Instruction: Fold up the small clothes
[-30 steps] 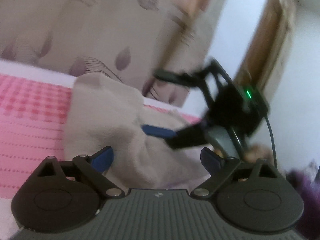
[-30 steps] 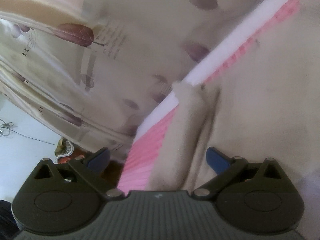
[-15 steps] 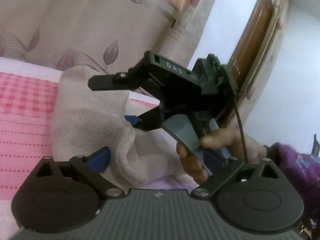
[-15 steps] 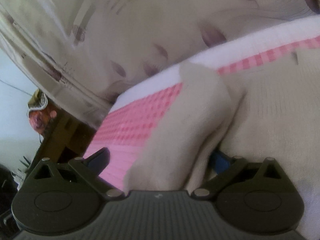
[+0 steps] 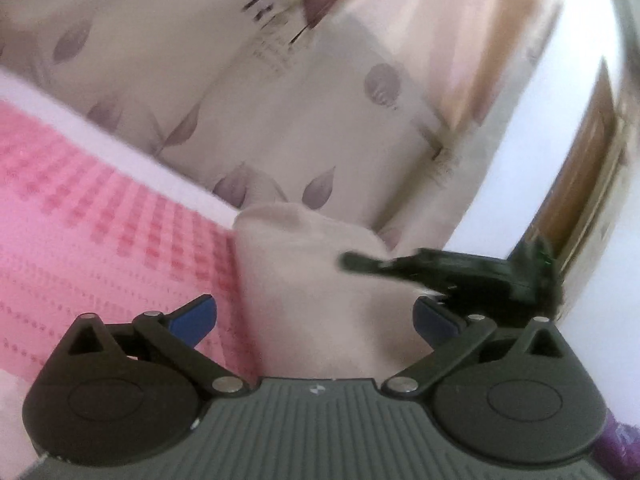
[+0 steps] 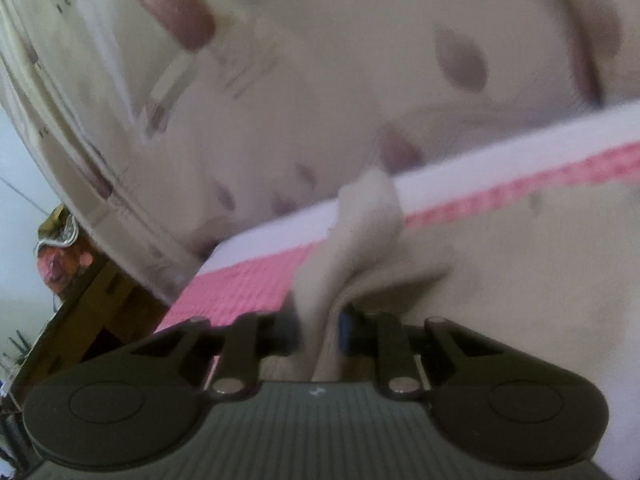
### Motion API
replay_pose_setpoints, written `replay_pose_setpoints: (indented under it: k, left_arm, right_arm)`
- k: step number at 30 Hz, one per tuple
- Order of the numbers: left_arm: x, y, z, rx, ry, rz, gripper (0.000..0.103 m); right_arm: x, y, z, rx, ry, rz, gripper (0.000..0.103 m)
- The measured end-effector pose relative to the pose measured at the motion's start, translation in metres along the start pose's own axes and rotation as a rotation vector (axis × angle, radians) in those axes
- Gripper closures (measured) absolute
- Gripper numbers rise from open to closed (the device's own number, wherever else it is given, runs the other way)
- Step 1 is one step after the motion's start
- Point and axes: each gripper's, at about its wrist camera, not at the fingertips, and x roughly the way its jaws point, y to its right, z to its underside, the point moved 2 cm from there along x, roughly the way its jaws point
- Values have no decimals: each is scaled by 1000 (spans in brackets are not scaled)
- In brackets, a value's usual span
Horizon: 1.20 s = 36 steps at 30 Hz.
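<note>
My right tongs (image 6: pixel 320 330) are pinched on a bunched edge of the beige garment (image 6: pixel 520 272), low centre, so I can carry it over. Left tongs (image 5: pixel 314 316) spread wide, cloth between them, on the pink bed (image 5: pixel 100 240).

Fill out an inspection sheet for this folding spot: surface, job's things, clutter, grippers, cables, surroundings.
Surface: pink checked bedsheet with a white border along its far edge.
Job's things: one beige knit garment lying on the sheet, a fold of it raised.
Clutter: nothing seen on the sheet.
Grippers: left hand-held gripper open, blue pads either side of the garment, not clamped. Right hand-held gripper shut on the raised fold.
Cables: a thin dark line on the white wall, too blurred to identify.
Surroundings: leaf-print curtain behind the bed, wooden door frame, wooden furniture beside the bed.
</note>
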Motion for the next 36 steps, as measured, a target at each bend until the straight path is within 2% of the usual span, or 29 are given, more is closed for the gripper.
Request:
replay_pose_setpoints:
  k: [6,9,14,16,18,20,22,23,24,25,26,28,32,34,36]
  left_arm:
    - [9,6,4,38,-19,-21,0]
    - [15,13,7,79,-32,-24,0]
    - [19,12,9,96,-43,-31,0]
    - [19,10,9,86,-44,-36,0]
    - [20,8,8,75,-47,-42,0]
    - [20,6,7,68,-48,-45,0]
    - [20,6,8,67,-50,-49,0]
    - [20,6,8,67,-52,-51,0]
    - [20,6,8,67,-53,-53,0]
    - [21,6,8,66,-53,-57,0]
    - [20,6,7,64,-53,-60,0]
    - [20,5,7,60,-50,-59,0]
    - [21,7,9,71,-51,-61,0]
    - [21,7,10,76,-53,-62,0]
    - [22,7,9,72,-58,-63,0]
  right_arm:
    - [-59,26,-30,-12,63,67,84]
    - [-86,44,-41,-46,72,142,84]
    - [-117,73,-38,-78,63,245,84]
    - [-121,85,-30,-120,40,320,84]
    - [-123,104,-21,-104,12,372,87]
    - [-129,124,-12,-24,10,331,87]
    - [-135,134,-7,89,49,213,86]
    - [-138,137,-6,144,72,152,80]
    - [-140,138,-6,173,87,121,67]
    - [-141,136,-7,185,103,89,57]
    - [-142,134,-6,184,109,64,37]
    - [-138,127,-5,173,101,41,21]
    - [-117,123,0,144,45,64,21]
    - [-108,129,1,174,30,72,22]
    - [-104,133,4,172,26,122,23]
